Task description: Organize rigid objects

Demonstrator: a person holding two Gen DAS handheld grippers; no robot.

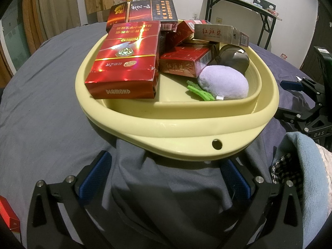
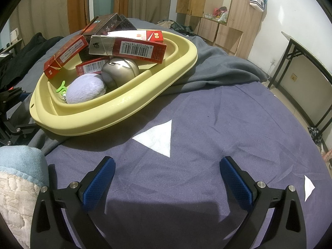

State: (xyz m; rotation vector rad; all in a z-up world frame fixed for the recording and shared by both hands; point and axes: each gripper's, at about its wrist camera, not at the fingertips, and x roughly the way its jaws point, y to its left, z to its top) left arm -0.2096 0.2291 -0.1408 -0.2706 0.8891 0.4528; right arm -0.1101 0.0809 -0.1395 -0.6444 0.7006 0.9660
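- Several red cigarette boxes (image 1: 124, 62) lie heaped in a pale yellow basin (image 1: 170, 128), straight ahead of the left gripper (image 1: 166, 178) and just beyond its fingertips.
- Nearest that gripper, the "DIAMOND" box overhangs the basin's left rim; another red box (image 1: 184, 62) lies to its right, with more boxes, one of them dark (image 1: 145, 10), stacked behind at the far side.
- One beige-and-red box (image 2: 128, 48), seen from the right wrist, lies across the top of the pile with its barcode facing that camera.
- Beside the boxes, in the basin's right part, sit a lilac plush ball (image 1: 224, 83) with a green clip (image 1: 199, 92) at its left, and a dark metallic rounded thing (image 1: 234, 59) just behind the plush.
- Left gripper: fingers spread wide, holding nothing, over grey cloth (image 1: 51, 124) in front of the basin's near rim.
- Right gripper (image 2: 167, 176): fingers likewise spread and empty, hovering above a blue-purple sheet (image 2: 228, 124) with white triangles (image 2: 159, 138); the basin lies ahead and to its left, well apart from its fingertips.
- Nearer than the basin and between the two grippers, a light-blue blanket (image 1: 307, 166) is bunched up.
- Another red box (image 1: 8, 215) shows at the left gripper's far left edge, outside the basin.
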